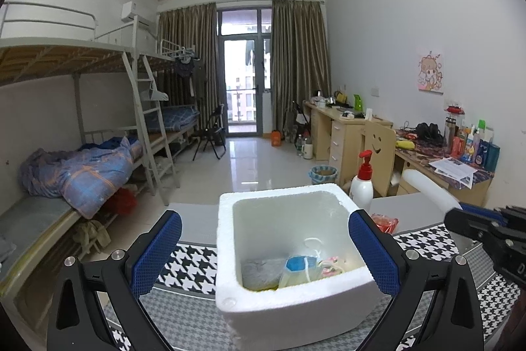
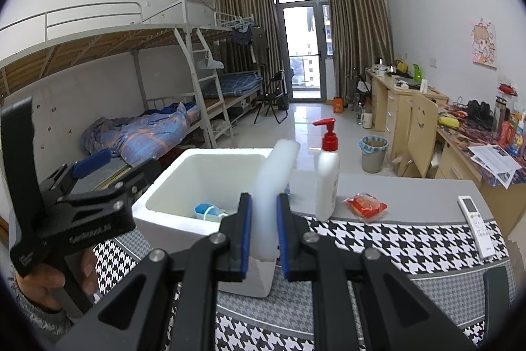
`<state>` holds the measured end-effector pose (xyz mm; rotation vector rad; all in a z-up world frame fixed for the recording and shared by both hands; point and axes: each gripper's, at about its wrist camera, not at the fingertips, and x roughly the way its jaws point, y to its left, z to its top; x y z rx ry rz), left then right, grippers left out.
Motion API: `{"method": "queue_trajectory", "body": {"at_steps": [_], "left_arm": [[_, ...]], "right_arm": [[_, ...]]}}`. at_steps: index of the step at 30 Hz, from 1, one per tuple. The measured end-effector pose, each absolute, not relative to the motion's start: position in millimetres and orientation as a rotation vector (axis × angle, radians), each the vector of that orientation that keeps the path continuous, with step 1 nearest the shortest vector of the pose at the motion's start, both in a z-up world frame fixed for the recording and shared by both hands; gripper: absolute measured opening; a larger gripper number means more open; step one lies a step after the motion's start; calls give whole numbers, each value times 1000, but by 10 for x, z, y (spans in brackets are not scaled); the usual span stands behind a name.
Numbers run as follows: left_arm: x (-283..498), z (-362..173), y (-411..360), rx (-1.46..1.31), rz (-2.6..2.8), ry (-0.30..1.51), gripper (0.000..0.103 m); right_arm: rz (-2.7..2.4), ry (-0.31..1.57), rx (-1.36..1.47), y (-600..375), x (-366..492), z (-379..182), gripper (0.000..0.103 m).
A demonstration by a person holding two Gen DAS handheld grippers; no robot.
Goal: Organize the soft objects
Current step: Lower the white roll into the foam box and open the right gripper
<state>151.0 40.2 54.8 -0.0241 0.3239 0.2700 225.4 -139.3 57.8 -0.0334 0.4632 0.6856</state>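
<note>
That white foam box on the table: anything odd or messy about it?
Nothing spilled. The foam box stands upright, soft items lying loosely inside. Its lid is off; the right tool holds a white foam slab upright.

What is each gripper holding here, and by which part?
The right gripper clamps the white foam strip near its lower end. The left gripper holds nothing; its jaws stand open around the foam box.

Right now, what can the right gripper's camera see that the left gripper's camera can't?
Only the right wrist view shows the white remote, the hand holding the left gripper, and the right gripper shut on the white foam piece. Only the left wrist view shows the grey cloth inside the foam box. Both show the box, pump bottle and red packet.
</note>
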Motion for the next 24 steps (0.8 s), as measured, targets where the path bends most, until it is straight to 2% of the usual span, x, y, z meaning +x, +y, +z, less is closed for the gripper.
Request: {"method": "queue_trajectory", "body": {"at_steps": [24], "left_arm": [[1239,408,676,-35,300,300,102]], "right_arm": [[745,471,-86,-932,2247,619,18]]}}
